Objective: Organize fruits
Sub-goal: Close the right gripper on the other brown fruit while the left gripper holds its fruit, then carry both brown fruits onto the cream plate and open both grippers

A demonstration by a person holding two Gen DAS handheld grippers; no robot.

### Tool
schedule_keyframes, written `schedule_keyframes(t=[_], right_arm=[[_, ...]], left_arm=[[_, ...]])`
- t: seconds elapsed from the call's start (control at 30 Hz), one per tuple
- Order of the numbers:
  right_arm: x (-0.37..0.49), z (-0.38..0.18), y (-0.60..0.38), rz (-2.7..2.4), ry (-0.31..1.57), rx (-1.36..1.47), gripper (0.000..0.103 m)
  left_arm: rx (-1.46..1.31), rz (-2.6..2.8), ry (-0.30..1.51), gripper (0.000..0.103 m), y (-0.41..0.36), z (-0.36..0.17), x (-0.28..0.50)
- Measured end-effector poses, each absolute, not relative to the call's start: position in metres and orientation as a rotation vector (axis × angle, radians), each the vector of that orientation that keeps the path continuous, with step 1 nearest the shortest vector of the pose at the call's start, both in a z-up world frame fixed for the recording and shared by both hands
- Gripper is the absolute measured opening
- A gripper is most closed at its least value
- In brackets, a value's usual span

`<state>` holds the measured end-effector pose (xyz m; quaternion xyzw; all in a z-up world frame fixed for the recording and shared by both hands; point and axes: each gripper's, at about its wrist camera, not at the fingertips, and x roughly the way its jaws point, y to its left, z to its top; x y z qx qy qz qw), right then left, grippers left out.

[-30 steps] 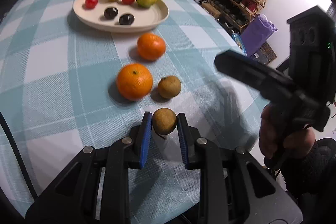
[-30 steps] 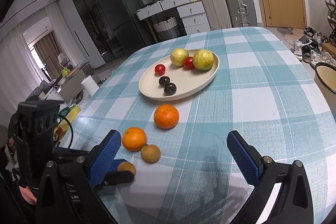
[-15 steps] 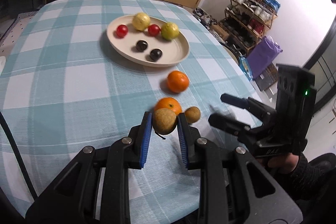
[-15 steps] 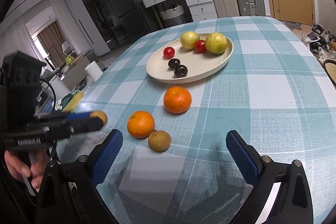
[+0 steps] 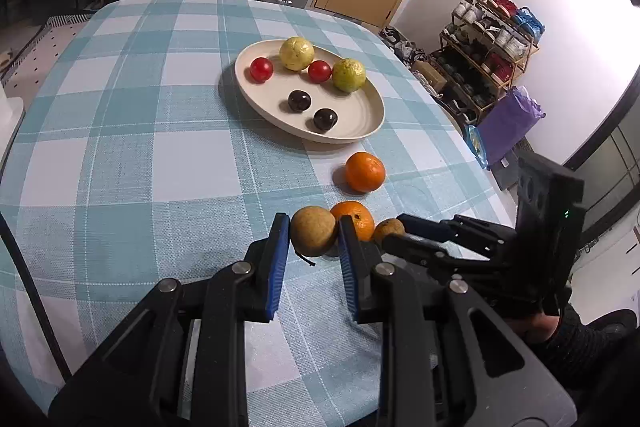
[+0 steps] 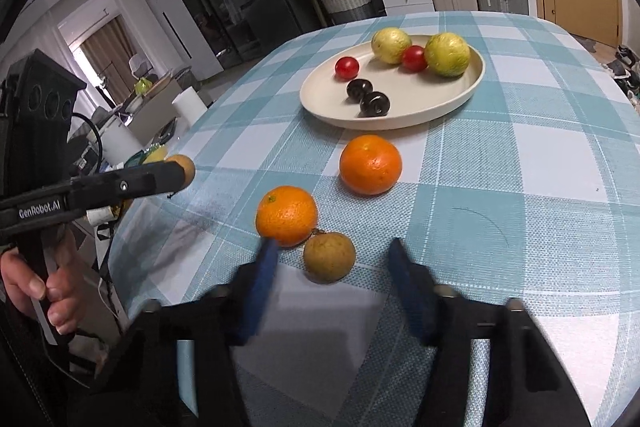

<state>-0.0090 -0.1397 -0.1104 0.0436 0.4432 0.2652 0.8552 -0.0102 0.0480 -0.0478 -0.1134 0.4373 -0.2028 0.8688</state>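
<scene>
Above checked tablecloth [image 5: 120, 167], left jaws clamp brown fruit [image 5: 313, 235]; right jaws, blurred, apparently gape.

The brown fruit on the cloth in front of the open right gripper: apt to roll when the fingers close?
Probably. The brown fruit is round and sits free on the flat tablecloth, so an off-centre touch could nudge it. The near orange beside it may stop it leftward. The right gripper straddles it evenly.
</scene>
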Motion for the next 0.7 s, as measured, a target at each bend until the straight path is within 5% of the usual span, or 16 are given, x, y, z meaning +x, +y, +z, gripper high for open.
schedule_keyframes(t=[0.13, 0.7], right_arm=[[-0.008, -0.113, -0.138, 0.571, 0.952, 0.099, 0.029], [0.009, -0.080, -0.170, 0.521, 0.832, 0.162, 0.029]], left_arm=[[-0.245, -0.422, 0.918, 0.022, 0.050, -0.048, -0.006], [-0.254, -0.440, 0.890, 0.022, 0.041, -0.030, 0.050]])
